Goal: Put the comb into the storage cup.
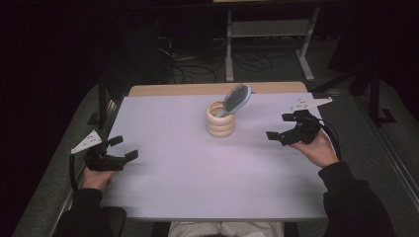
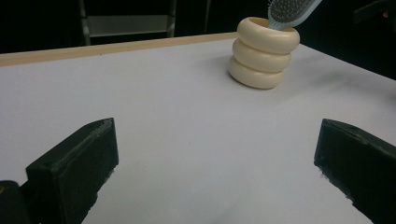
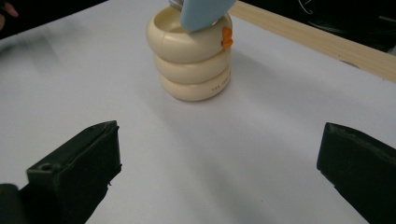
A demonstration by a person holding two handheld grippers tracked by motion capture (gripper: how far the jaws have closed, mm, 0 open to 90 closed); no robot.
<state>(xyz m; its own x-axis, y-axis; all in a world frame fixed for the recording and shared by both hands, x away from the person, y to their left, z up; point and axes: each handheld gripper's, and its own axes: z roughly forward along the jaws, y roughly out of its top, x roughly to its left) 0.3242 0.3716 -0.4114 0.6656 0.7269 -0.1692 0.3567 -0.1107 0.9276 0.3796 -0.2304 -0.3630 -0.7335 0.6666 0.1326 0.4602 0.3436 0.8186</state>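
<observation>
White counter [image 1: 197,173], person's forearms in from the near edge. Left gripper [image 1: 123,148] low at the counter's left edge, palm-down hand behind it, aimed inward, fingers [image 2: 74,168] spread wide, holding nothing. Right gripper [image 1: 279,127] at the right side, hand cupped under it, raised a bit, pointing toward the centre, fingers [image 3: 79,163] also spread, empty. Cream ringed holder [image 1: 220,120] stands upright mid-counter toward the far edge, well apart from both. Blue hairbrush [image 1: 237,98] sits in it, handle down, head leaning right.
</observation>
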